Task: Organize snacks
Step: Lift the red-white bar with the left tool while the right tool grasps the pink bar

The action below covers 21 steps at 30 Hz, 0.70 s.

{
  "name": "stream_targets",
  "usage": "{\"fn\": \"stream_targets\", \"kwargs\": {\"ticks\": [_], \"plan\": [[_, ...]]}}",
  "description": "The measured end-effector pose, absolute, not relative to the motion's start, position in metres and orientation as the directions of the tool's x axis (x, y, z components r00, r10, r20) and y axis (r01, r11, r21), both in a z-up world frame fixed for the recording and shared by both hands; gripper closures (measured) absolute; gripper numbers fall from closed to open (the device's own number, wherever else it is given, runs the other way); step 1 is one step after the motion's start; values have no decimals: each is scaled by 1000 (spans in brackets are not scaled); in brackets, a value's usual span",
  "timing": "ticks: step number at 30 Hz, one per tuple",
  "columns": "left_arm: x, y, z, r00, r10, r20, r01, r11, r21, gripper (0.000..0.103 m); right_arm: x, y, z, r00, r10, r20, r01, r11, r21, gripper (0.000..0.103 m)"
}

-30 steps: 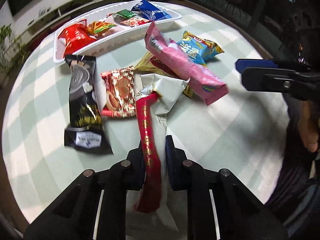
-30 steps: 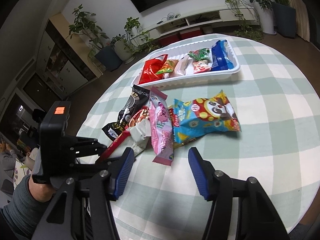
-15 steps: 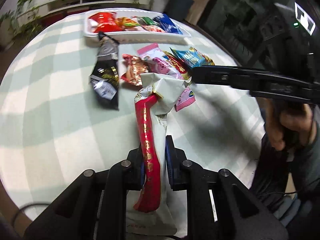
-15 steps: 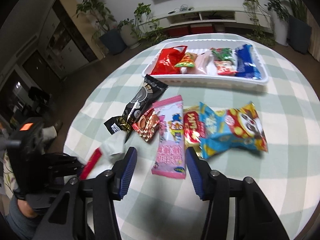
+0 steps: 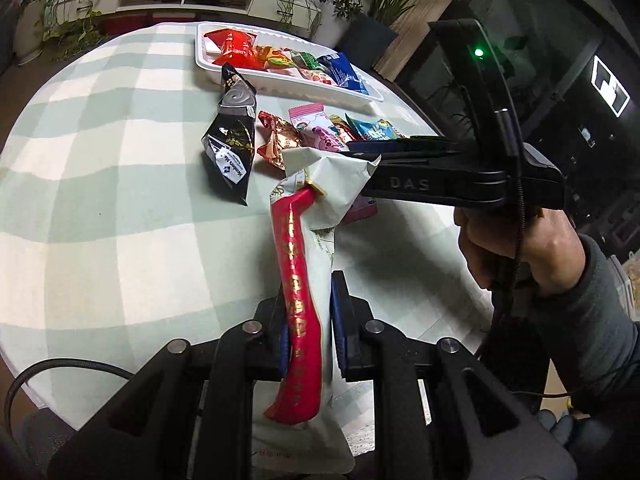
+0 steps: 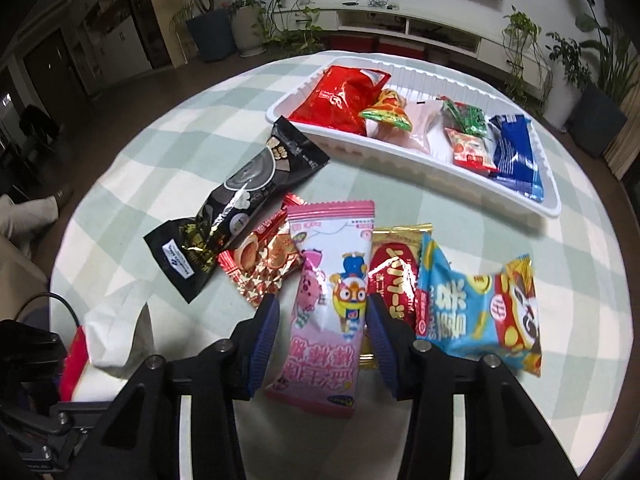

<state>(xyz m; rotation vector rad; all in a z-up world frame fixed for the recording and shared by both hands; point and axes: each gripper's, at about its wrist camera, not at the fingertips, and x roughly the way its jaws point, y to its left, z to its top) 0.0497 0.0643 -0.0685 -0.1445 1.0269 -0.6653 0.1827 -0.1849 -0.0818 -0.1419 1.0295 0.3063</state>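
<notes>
The pink snack packet [image 6: 326, 308] lies flat on the checked tablecloth [image 6: 168, 160], its lower half between the jaws of my right gripper [image 6: 320, 336]. The jaws are closing but the blue pads [image 6: 264, 332] do not yet press the wrapper.

Risk one: the packet is wide and slack. A pinch across its width may buckle it and let it slip out (film this glossy gives little grip).

Risk two: at 3 o'clock of the packet, the red-and-gold packet [image 6: 394, 276] touches or overlaps its edge, and the blue panda bag [image 6: 476, 312] lies just beyond that. The right-hand finger could catch the red-and-gold one and drag both.

At 10 o'clock, the foil-wrapped snack [image 6: 264, 264] and the black packet [image 6: 240, 208] sit close. I judge them clear of the left-hand finger.

My left gripper [image 5: 308, 328] is pressed together on the long red-and-white packet [image 5: 304, 240]. In the left wrist view its free top end crumples against the right gripper's body at 1 o'clock; the two tools may foul each other.

The white tray [image 6: 440, 178], at 1 o'clock, is already part filled, so space may get tight.
</notes>
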Motion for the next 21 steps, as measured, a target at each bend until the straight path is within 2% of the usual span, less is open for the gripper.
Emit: {"fn": "stream_targets", "kwargs": {"ticks": [1, 3, 4, 12, 21], "plan": [[50, 64, -69, 341, -576, -743, 444, 796, -412, 88, 183, -183, -82, 479, 171, -861, -322, 947, 8, 63], [50, 65, -70, 341, -577, -742, 442, 795, -416, 88, 182, -179, -83, 475, 162, -865, -335, 942, -7, 68], [49, 65, -70, 340, -577, -742, 440, 795, -417, 88, 182, -178, -84, 469, 162, -868, -337, 941, -7, 76], [50, 67, -69, 348, -581, -736, 430, 796, -425, 88, 177, -180, -82, 467, 193, -863, -341, 940, 25, 86], [49, 71, -65, 358, -593, -721, 424, 791, -440, 88, 150, -209, -57, 494, 349, -796, -281, 931, 234, 87]]}}
